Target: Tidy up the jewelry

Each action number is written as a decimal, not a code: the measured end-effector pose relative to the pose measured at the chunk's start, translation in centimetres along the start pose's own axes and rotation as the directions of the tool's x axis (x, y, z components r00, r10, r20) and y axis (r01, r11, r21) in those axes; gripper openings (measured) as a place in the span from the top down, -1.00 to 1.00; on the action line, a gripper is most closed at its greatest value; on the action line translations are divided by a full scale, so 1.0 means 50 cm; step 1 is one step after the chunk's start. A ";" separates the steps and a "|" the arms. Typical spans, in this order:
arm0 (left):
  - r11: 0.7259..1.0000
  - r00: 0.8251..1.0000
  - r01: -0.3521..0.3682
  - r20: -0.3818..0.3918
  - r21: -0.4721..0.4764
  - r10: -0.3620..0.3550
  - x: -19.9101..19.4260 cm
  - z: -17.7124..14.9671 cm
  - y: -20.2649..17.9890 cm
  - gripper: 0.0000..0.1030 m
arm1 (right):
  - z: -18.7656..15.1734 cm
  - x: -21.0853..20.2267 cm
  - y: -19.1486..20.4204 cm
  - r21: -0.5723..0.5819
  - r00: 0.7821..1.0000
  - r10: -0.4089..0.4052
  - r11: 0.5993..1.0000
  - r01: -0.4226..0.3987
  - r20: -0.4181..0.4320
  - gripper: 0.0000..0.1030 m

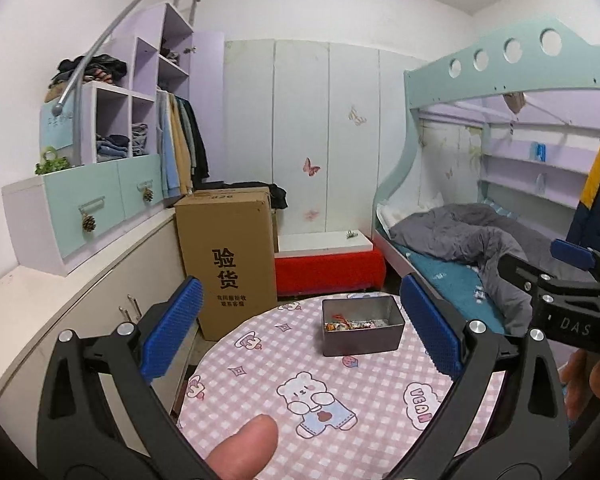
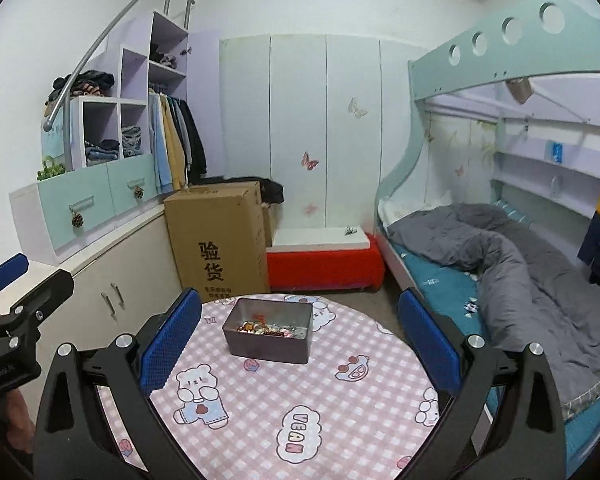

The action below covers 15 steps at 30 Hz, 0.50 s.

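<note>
Left wrist view, room: bunk bed with mint-green frame at right, crumpled grey quilt on its lower mattress; stepped lilac-and-mint cupboard at left, clothes hanging beside it.
Floor items: tall brown cardboard carton with black printed characters stands just beyond the table's far left edge; red-covered low bench with white top sits between carton and bed.
Table: round table under a pink-and-white checked cloth with cartoon bears; one object on it.
Task item: grey rectangular metal tin, lidless, upright on the far half of the table; a mixed heap of small red, gold and white jewelry pieces lies on its floor, individual pieces too small to separate.
Left gripper: black frame with blue ribbed pads, jaws spread wide, nothing between them; held above the near table edge, apart from the tin. A fingertip shows at the lower frame.
Right wrist view, right gripper: same build, jaws likewise spread wide and empty, clear of the tin, which sits ahead and slightly left of centre.
Cross-check: each gripper appears at the edge of the other's view, left one and right one, side by side, not touching.
</note>
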State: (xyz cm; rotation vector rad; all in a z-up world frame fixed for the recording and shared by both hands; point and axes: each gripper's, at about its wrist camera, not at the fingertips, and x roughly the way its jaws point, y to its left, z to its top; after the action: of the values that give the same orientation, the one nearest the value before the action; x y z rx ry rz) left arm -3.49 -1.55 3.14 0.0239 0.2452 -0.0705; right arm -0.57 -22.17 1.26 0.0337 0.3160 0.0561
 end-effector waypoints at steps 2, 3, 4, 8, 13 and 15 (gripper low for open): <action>1.000 1.000 -0.008 0.010 -0.020 0.008 -0.015 -0.001 0.006 -0.88 | -0.001 -0.021 0.000 0.003 0.999 -0.021 1.000 0.021 0.024 -0.85; 1.000 1.000 -0.013 0.016 -0.024 0.013 -0.021 -0.002 0.007 -0.88 | -0.001 -0.029 0.000 0.003 0.999 -0.033 0.999 0.033 0.033 -0.85; 0.999 1.000 -0.021 0.021 -0.026 0.021 -0.025 -0.001 0.007 -0.88 | -0.001 -0.038 0.001 0.003 0.998 -0.041 0.999 0.041 0.043 -0.85; 0.999 0.999 -0.033 0.035 -0.032 0.034 -0.034 0.001 0.007 -0.88 | -0.005 -0.061 0.006 0.009 0.997 -0.049 0.999 0.048 0.067 -0.85; 0.999 0.998 -0.039 0.046 -0.026 0.041 -0.040 -0.010 0.001 -0.88 | -0.008 -0.073 0.004 0.030 0.995 -0.049 0.998 0.047 0.084 -0.85; 0.999 0.998 -0.038 0.040 -0.026 0.039 -0.041 -0.018 0.001 -0.88 | -0.006 -0.072 0.007 0.025 0.995 -0.044 0.999 0.042 0.086 -0.85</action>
State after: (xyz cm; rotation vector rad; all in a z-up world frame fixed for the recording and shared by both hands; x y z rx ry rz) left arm -5.68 -1.34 2.78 0.0015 0.2046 -0.0299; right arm -4.08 -22.01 2.13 0.0526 0.2306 0.0078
